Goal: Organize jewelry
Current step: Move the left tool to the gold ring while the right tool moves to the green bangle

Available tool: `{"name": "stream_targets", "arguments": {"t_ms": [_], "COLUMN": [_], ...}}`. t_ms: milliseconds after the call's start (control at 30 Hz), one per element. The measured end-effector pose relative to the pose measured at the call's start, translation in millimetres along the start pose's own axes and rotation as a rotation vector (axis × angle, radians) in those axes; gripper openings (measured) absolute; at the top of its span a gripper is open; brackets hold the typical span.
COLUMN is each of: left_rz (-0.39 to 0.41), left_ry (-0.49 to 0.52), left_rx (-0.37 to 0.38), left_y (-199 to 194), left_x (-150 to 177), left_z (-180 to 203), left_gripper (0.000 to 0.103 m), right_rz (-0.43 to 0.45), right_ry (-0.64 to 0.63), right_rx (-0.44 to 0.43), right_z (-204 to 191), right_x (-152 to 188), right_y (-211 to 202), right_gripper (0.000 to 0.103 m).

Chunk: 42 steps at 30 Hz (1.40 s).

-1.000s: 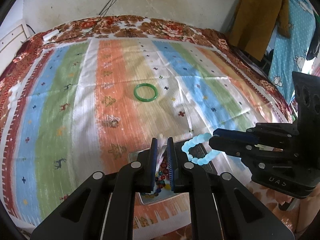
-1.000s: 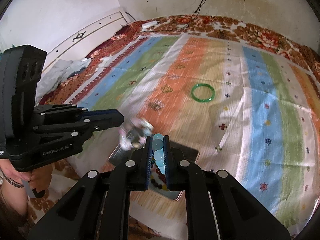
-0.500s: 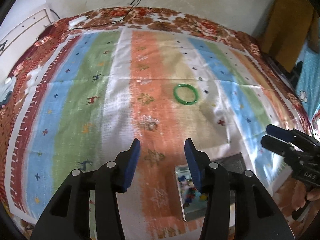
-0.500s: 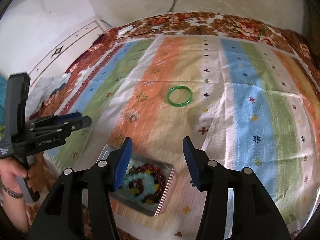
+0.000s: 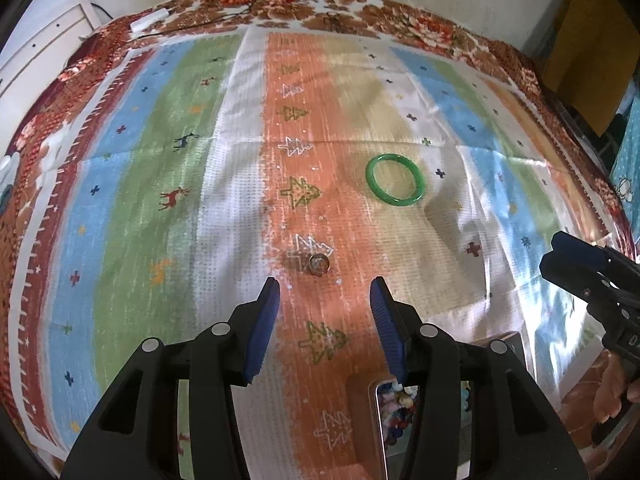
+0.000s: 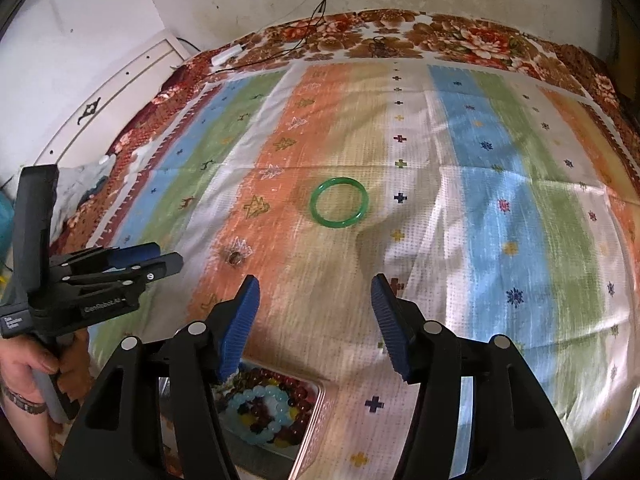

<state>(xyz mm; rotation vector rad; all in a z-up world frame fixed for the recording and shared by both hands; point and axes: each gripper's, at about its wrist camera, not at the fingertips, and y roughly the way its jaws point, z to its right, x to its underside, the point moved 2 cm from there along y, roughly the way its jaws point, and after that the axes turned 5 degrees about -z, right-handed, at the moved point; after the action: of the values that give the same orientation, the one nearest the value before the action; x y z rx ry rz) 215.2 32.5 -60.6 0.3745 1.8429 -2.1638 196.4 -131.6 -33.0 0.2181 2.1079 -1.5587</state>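
1. Jewelry sits in 3 places: a green bangle [image 5: 395, 179] flat on the striped bedspread [image 5: 132, 184], a small metal ring [image 5: 319, 263] on the orange stripe nearer the person, and a heap of beaded bracelets [image 6: 262, 404] in a metal tin [image 6: 310, 424] at the bed's near edge.
2. Left tool [image 5: 325, 316]: its jaws stand apart, gripping nothing, with the ring just ahead of the blue pads [image 5: 267, 314].
3. Right tool [image 6: 314, 314]: its jaws have just been opening and stand wide, nothing between them; the bangle lies further ahead, well apart from the tips.
4. Risk with the ring: it is small and low on soft, woven cloth. Pads closing at a tilt could push it into the fabric, pinch cloth along with it, or flick it away.
5. Risk with the bangle: it looks smooth and hard. A grip across one side of the rim might slip, and it could roll across the bed.
6. Risk at the tin: it sits close to the bed's edge, so a nudge from either tool could tip it or spill the beads.
7. Around: a floral blanket [image 6: 472, 40] beneath the bedspread, a cable [image 6: 324, 4] down the wall, and a white cabinet [image 6: 120, 88] beside the bed.
8. Nothing lies between either tool and its nearest piece; the 2 tools work close together and could crowd each other over the tin.
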Motion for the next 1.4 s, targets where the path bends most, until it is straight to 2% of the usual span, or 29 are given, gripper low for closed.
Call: {"name": "stream_targets", "arguments": {"t_ms": [167, 700, 1033, 1267, 1400], "left_rz": [-0.025, -0.111, -0.157, -0.184, -0.206], "left_ry": [0.008, 0.005, 0.023, 0.022, 0.016], "left_rx": [-0.001, 0.021, 0.027, 0.034, 0.029], "left_y": [11, 52, 75, 86, 95], "left_x": [-7, -25, -31, -33, -32], "left_z": [3, -1, -5, -7, -10], "left_gripper": [0.047, 0.047, 0.045, 0.041, 0.031], "right_rz": [-0.015, -0.06, -0.101, -0.137, -0.152], "right_ry": [0.002, 0.115, 0.124, 0.106, 0.1], "right_rx": [0.028, 0.061, 0.081, 0.122, 0.139], "right_z": [3, 27, 32, 36, 37], "right_x": [-11, -46, -58, -67, -72], "right_y": [14, 66, 97, 123, 134], "right_gripper": [0.058, 0.058, 0.058, 0.058, 0.058]}}
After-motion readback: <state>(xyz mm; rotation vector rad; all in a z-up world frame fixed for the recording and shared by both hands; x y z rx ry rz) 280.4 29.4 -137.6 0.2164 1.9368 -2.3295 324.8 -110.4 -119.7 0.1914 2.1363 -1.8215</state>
